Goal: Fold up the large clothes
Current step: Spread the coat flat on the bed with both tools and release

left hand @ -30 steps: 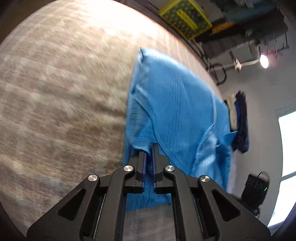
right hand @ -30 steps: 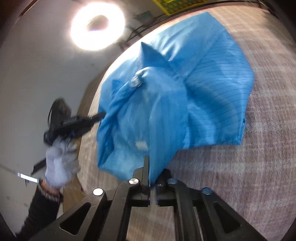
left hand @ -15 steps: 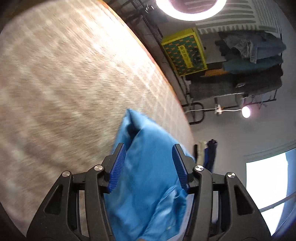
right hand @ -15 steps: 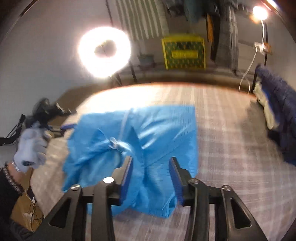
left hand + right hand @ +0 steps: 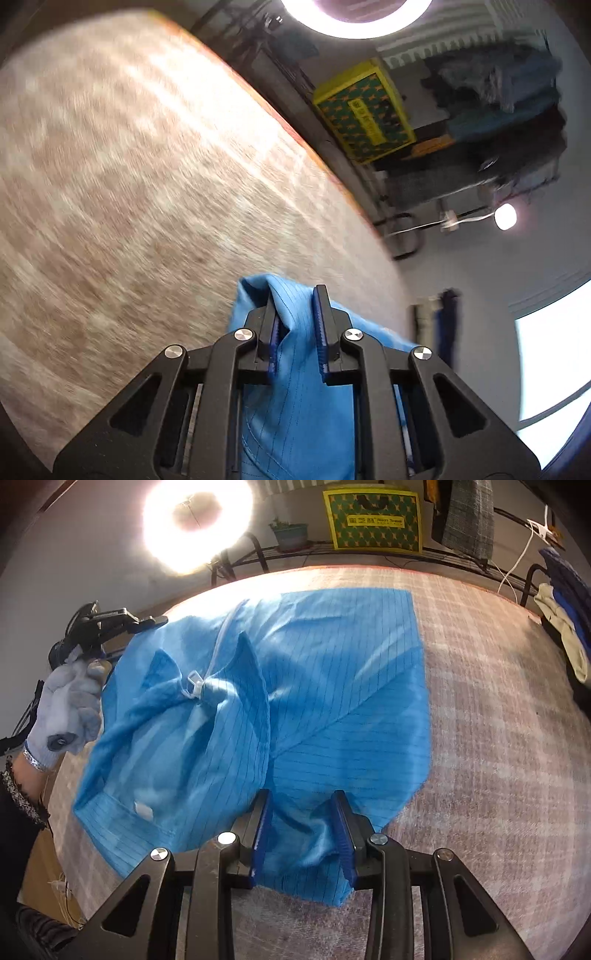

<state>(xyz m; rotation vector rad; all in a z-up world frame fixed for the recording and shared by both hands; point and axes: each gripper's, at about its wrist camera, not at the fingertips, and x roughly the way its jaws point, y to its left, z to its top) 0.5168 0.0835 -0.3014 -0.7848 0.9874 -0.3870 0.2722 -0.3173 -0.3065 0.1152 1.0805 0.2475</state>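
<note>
The left gripper is closing its blue-padded jaws, with a raised fold of the blue garment between them. The right gripper is also closing, a bunched edge of the same garment between its jaws. The garment, blue with thin dark lines and a white zipper, lies spread on a plaid tablecloth. A gloved hand sits just beside the garment's left edge. Beyond the garment's far edge glow a ring light and a yellow-green box.
</note>
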